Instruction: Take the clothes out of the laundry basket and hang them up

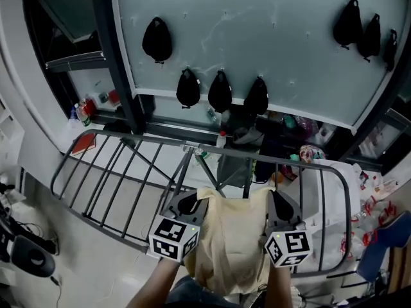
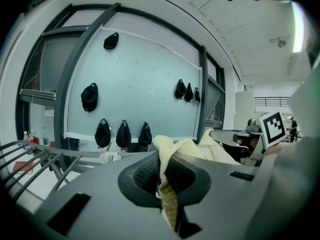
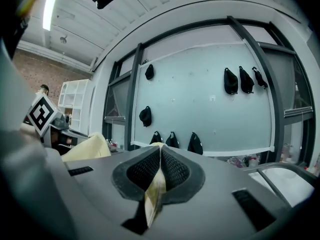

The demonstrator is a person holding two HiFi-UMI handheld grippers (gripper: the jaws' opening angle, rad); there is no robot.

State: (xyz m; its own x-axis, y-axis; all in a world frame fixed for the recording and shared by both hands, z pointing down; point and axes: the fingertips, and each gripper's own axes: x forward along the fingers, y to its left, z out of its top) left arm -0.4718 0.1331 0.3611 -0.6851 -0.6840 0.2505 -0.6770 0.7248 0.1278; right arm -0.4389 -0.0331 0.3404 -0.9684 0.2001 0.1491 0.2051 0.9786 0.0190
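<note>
A pale yellow garment (image 1: pixel 231 236) hangs spread between my two grippers, just above the near rail of a grey drying rack (image 1: pixel 115 172). My left gripper (image 1: pixel 194 201) is shut on the garment's left top corner. In the left gripper view the yellow cloth (image 2: pixel 170 156) bunches up between the pads (image 2: pixel 146 174). My right gripper (image 1: pixel 277 204) is shut on the right top corner, and a thin yellow fold (image 3: pixel 156 186) sticks out between its pads (image 3: pixel 172 170). The laundry basket is hidden from all views.
Behind the rack stands a pale green glass wall (image 1: pixel 257 37) with several black bags (image 1: pixel 219 91) on hooks. The rack's right wing (image 1: pixel 331 210) lies over white cloth and clutter. A shelf with bottles (image 1: pixel 87 108) is at the left. A black office chair base (image 1: pixel 26 252) is at the lower left.
</note>
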